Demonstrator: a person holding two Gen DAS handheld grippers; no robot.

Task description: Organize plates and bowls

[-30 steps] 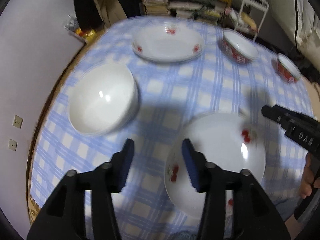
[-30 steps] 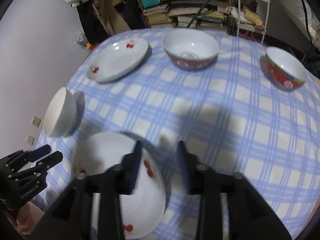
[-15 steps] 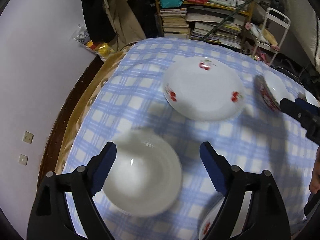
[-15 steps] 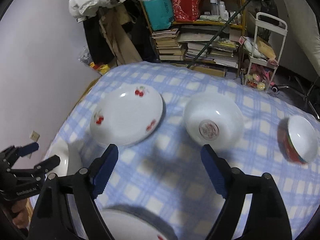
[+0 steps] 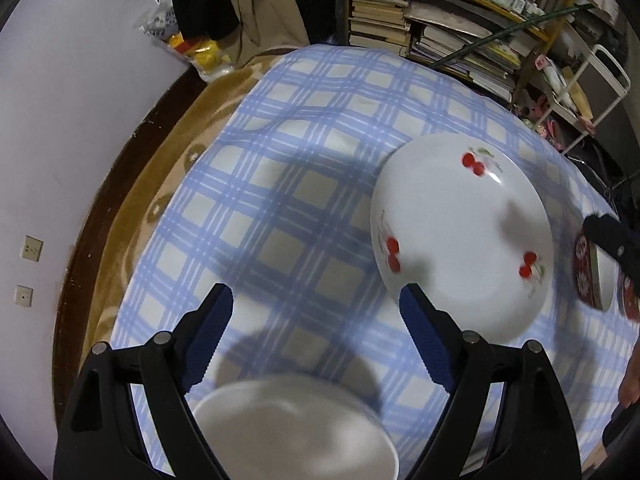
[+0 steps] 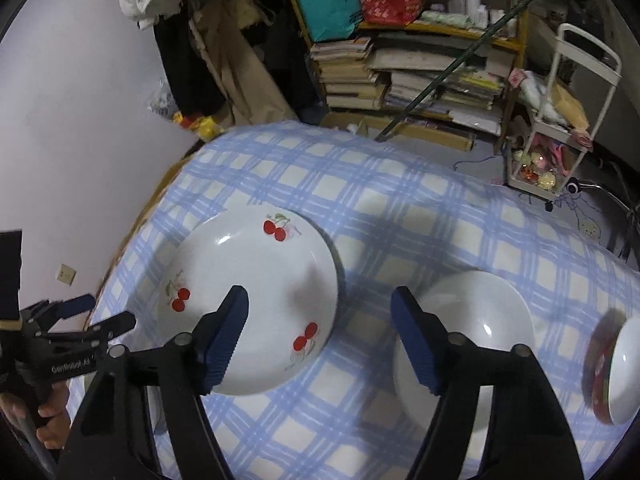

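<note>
Left wrist operator: The cherry plate (image 5: 460, 236) lay face up on the checked tablecloth (image 5: 280, 216), ahead and to the right of the left gripper (image 5: 316, 340). It was round, so no long axis could be stated. Its open side faced upward, with one cherry print toward the far rim and two toward the near rim.

Right wrist operator: Confirmed. The cherry plate (image 6: 248, 312) lay flat, ahead and to the left of the right gripper (image 6: 320, 340), partly behind the left finger pad (image 6: 224, 336).

Left wrist operator: The plain white bowl (image 5: 296, 428) sat mouth up at the near table edge, below and between the left gripper's fingers. It was blurred. Whether it touched them could not be determined.

Right wrist operator: The white-lined bowl (image 6: 464, 340) stood mouth up, just beside the cherry plate and apart from it. The red-patterned bowl (image 6: 612, 376) appeared at the right edge, well apart from the plate; the lens made its tilt uncertain.

Left wrist operator: Left gripper state: jaws spread wide, nothing held.

Right wrist operator: Right gripper state: jaws spread wide, nothing held. The left gripper (image 6: 84, 320) was visible at the left edge, held by a hand (image 6: 48, 420).

Left wrist operator: The bookshelf (image 5: 452, 32) stood beyond the far table edge.
</note>
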